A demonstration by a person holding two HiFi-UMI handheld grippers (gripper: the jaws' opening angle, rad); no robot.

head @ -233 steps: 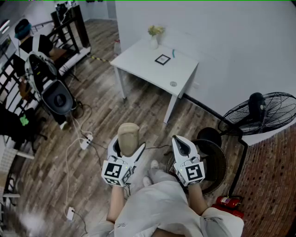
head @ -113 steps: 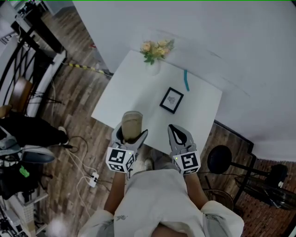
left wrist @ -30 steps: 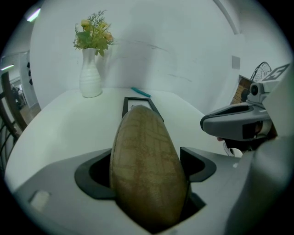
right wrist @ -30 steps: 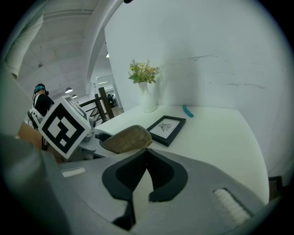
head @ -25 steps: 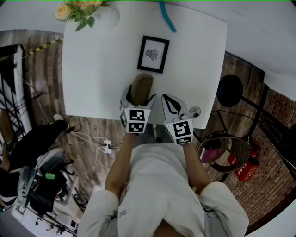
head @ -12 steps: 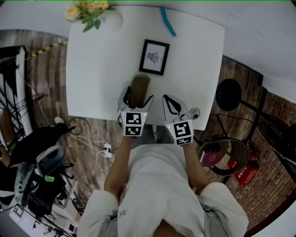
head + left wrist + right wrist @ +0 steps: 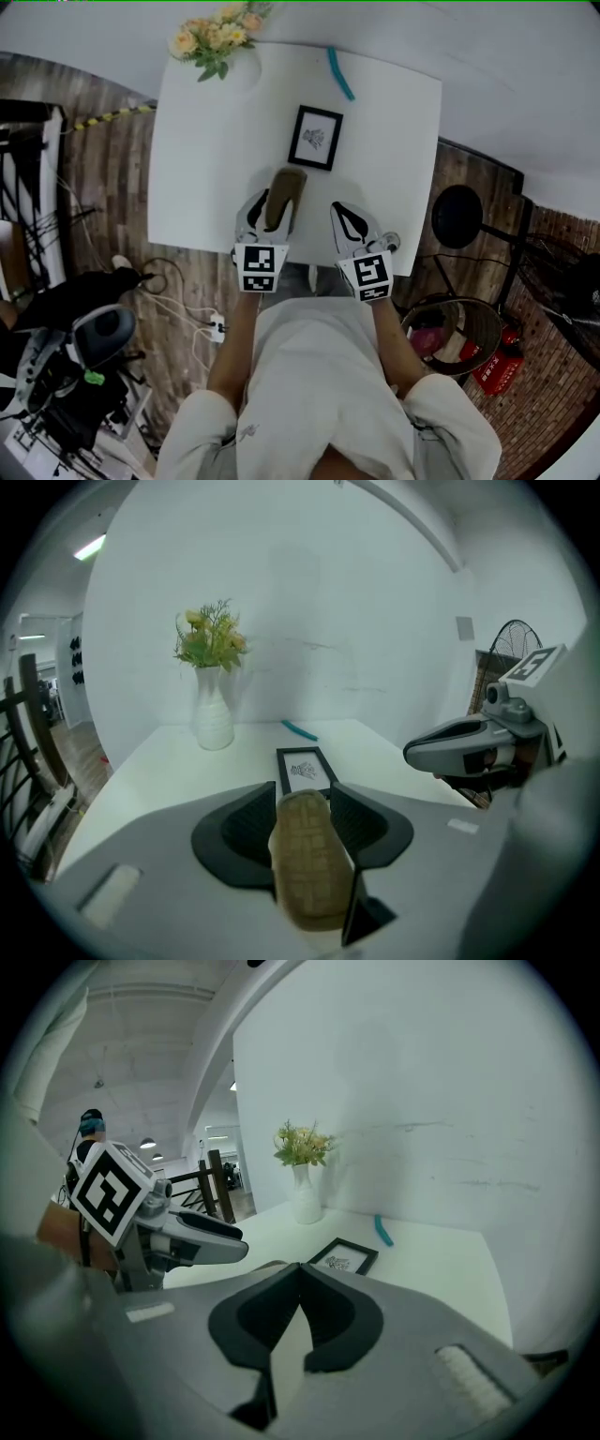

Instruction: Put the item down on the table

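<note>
A tan slipper (image 7: 284, 187) with a ridged sole (image 7: 305, 855) sits between the jaws of my left gripper (image 7: 272, 197), above the near part of the white table (image 7: 206, 159). Those jaws are closing, and both pads touch the slipper's sides. The toe points toward a black picture frame (image 7: 303, 769) lying just beyond it. My right gripper (image 7: 349, 214) hovers beside it to the right, over the table's near edge. Its tips (image 7: 300, 1269) meet with nothing between them.
A white vase of flowers (image 7: 220, 37) stands at the far left corner, with a teal pen (image 7: 339, 73) at the far edge. A small round object (image 7: 389, 242) lies near the right gripper. A black stool (image 7: 457, 216) and a round bin (image 7: 450, 333) stand right of the table.
The left jaws have drawn closer together, and the slipper between them now looks narrower. Both grippers stay over the table's near edge while the head view has shifted slightly.
</note>
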